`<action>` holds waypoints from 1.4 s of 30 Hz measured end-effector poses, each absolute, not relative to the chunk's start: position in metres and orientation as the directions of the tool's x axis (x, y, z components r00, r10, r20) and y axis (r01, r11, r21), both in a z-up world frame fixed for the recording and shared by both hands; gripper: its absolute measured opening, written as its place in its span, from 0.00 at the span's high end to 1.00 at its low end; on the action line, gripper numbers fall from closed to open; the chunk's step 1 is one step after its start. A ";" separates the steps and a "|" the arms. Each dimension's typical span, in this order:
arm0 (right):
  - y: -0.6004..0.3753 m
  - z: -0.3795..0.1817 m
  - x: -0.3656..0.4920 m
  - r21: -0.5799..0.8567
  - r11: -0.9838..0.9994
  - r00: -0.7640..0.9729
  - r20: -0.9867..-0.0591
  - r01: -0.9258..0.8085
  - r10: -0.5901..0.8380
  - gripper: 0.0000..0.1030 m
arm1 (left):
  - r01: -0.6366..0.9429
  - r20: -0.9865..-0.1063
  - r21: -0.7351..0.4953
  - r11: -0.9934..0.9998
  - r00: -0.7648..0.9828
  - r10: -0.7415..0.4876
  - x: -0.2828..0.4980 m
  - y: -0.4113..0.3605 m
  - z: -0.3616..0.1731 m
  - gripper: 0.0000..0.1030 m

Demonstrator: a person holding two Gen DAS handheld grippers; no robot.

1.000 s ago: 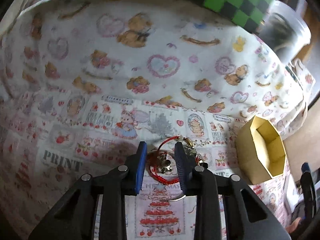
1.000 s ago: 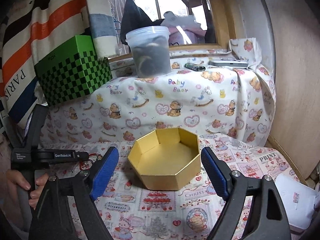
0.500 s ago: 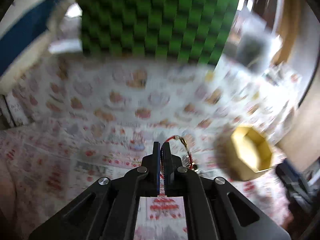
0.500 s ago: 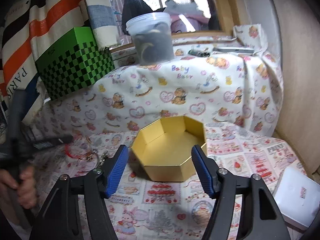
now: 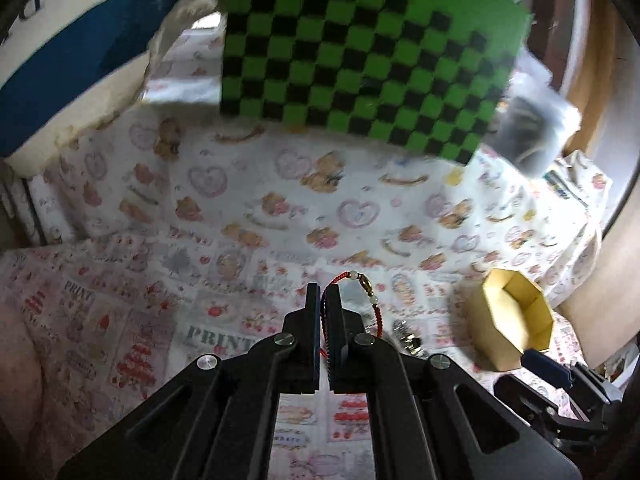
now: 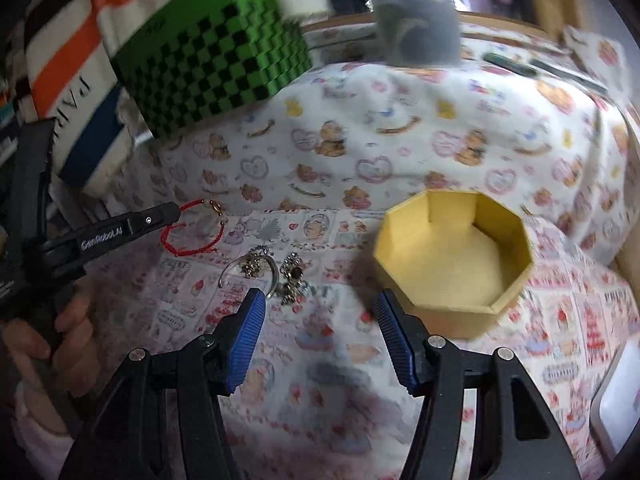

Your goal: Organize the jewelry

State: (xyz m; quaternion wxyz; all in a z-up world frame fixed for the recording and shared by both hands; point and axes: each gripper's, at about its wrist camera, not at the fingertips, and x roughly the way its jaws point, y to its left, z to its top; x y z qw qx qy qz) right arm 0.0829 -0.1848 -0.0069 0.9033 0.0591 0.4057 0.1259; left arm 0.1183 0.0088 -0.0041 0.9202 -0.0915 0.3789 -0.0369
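Observation:
My left gripper [image 5: 323, 294] is shut on a red cord bracelet [image 5: 370, 294] with pale and gold beads and holds it lifted above the cloth. In the right wrist view the left gripper [image 6: 172, 213] sits at the left with the bracelet [image 6: 192, 236] hanging from its tip. A silver bangle [image 6: 248, 270] and small metal jewelry pieces [image 6: 292, 276] lie on the cloth. A yellow octagonal box [image 6: 452, 256] stands open at the right; it also shows in the left wrist view [image 5: 512, 320]. My right gripper [image 6: 320, 320] is open above the cloth between the jewelry and the box.
A green-and-black checkered box [image 5: 360, 52] and a clear plastic tub [image 6: 416, 20] stand on a raised, cloth-covered ledge behind. A striped bag [image 6: 64, 60] leans at the left. A white flat object [image 6: 616, 400] lies at the right edge.
My left gripper closed on the red bracelet and lifted it off the cloth. My right gripper moved left and forward, narrowing somewhat, toward the remaining jewelry.

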 end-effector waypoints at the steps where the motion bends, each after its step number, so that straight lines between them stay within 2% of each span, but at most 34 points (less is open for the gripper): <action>1: -0.179 -0.008 0.090 0.217 0.959 0.631 -0.722 -0.183 0.284 0.42 | -0.009 -0.714 -0.205 0.979 0.685 -0.143 0.122 0.011 -0.008 0.98; 4: -0.166 -0.012 0.106 0.201 0.964 0.639 -0.722 -0.173 0.265 0.46 | -0.011 -0.726 -0.252 0.968 0.664 -0.181 0.127 0.017 -0.015 0.98; 8: -0.156 -0.025 0.118 0.221 0.958 0.641 -0.711 -0.186 0.288 0.54 | -0.020 -0.710 -0.212 0.977 0.691 -0.140 0.124 0.018 -0.012 0.98; 10: -0.153 -0.035 0.120 0.231 0.954 0.627 -0.719 -0.191 0.300 0.54 | -0.014 -0.700 -0.220 0.975 0.699 -0.147 0.123 0.019 -0.009 0.98; 13: -0.153 -0.043 0.121 0.242 0.949 0.607 -0.729 -0.203 0.316 0.60 | -0.011 -0.689 -0.234 0.972 0.708 -0.158 0.121 0.020 -0.005 0.98; 21: -0.160 -0.046 0.125 0.301 0.931 0.589 -0.722 -0.208 0.364 0.62 | 0.011 -0.687 -0.260 0.966 0.701 -0.193 0.122 0.017 -0.007 0.98; 25: -0.152 -0.051 0.131 0.291 0.932 0.560 -0.744 -0.218 0.364 0.68 | 0.007 -0.679 -0.254 0.967 0.711 -0.184 0.121 0.018 -0.007 0.98; 27: -0.151 -0.054 0.132 0.271 0.939 0.551 -0.761 -0.210 0.343 0.72 | 0.008 -0.681 -0.255 0.967 0.709 -0.185 0.122 0.017 -0.007 0.98; 29: -0.151 -0.058 0.133 0.266 0.943 0.540 -0.773 -0.201 0.333 0.84 | 0.015 -0.682 -0.268 0.963 0.703 -0.201 0.122 0.017 -0.007 0.98; 32: -0.156 -0.057 0.131 0.277 0.942 0.545 -0.769 -0.188 0.335 0.90 | 0.021 -0.678 -0.268 0.963 0.706 -0.205 0.122 0.015 -0.007 0.98; 39: -0.167 -0.042 0.123 0.283 0.942 0.578 -0.744 -0.182 0.335 0.90 | 0.061 -0.647 -0.283 0.957 0.724 -0.238 0.117 0.013 0.000 0.98; 42: -0.172 -0.035 0.119 0.299 0.936 0.585 -0.732 -0.184 0.348 0.90 | 0.042 -0.675 -0.216 0.975 0.715 -0.180 0.118 0.012 0.002 0.97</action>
